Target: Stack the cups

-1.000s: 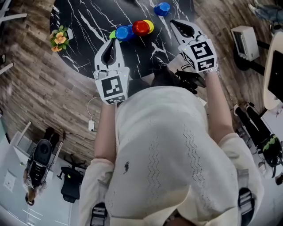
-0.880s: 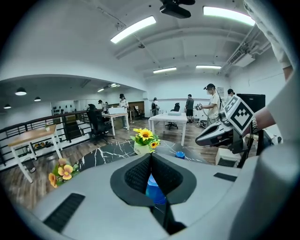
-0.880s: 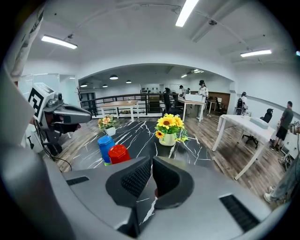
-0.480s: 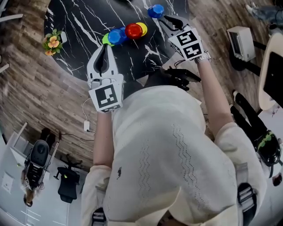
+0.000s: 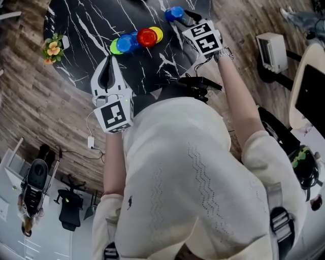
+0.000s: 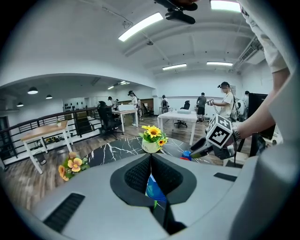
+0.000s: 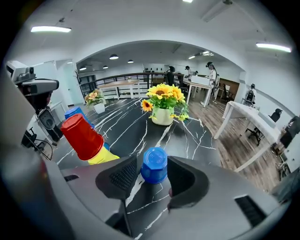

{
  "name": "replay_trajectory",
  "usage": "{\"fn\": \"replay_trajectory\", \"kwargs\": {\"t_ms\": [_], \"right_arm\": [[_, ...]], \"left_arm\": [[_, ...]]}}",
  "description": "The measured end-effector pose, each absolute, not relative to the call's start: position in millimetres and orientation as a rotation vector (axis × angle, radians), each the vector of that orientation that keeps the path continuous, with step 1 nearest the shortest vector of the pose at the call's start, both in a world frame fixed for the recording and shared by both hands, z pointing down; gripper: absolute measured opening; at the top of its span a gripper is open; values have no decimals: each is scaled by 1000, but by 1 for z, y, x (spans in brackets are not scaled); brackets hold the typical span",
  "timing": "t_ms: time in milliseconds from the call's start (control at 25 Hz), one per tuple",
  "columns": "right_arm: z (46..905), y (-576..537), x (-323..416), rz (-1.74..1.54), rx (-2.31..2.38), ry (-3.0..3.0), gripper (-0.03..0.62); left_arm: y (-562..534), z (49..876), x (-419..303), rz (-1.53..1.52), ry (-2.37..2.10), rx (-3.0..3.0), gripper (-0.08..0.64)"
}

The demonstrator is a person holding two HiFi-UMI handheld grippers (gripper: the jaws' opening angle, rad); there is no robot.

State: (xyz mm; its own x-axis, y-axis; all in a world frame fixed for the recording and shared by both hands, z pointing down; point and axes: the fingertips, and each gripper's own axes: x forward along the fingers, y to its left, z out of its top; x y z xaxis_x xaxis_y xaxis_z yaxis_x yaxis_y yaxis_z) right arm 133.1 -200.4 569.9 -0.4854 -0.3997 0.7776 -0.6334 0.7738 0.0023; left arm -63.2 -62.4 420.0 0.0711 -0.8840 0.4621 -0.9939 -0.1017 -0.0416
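**Right jaws opening around the lone blue cup**

A black marble table (image 5: 91,30) is standing on a wood-plank floor (image 5: 45,101) in an open office.

In the head view, the lone blue cup (image 5: 174,12) is sitting near the table's far edge. The right gripper (image 5: 184,16) is reaching in just beside it. A cluster of cups is lying to the left of the lone blue cup: green cup (image 5: 115,47), second blue cup (image 5: 127,43), red cup (image 5: 147,36), yellow cup (image 5: 158,33). The left gripper (image 5: 107,61) is hanging further left and nearer the person.

In the left gripper view, the left gripper (image 6: 151,161) is keeping its jaws pressed together on nothing. Blue and green are only showing through the slit from beyond.

In the right gripper view, the right gripper (image 7: 151,165) has just been opening its jaws. The lone blue cup (image 7: 153,165) is standing upside down between them, and neither pad seems to be touching it. To its left the red cup (image 7: 83,136) is leaning over the yellow cup (image 7: 102,155).

The cups are looking like thin plastic: probably light, smooth and easily dented. A gentle pinch across the side wall should suit.

Counting: five cups, made up of two blue, one red, one yellow and one green.
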Motion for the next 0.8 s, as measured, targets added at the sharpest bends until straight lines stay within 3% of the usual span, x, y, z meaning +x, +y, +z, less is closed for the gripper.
{"fn": "replay_trajectory", "kwargs": {"t_ms": [800], "right_arm": [[599, -214, 129, 391, 768, -2073, 218]], "left_arm": [[-47, 425, -84, 560, -1970, 1969, 23]]}}
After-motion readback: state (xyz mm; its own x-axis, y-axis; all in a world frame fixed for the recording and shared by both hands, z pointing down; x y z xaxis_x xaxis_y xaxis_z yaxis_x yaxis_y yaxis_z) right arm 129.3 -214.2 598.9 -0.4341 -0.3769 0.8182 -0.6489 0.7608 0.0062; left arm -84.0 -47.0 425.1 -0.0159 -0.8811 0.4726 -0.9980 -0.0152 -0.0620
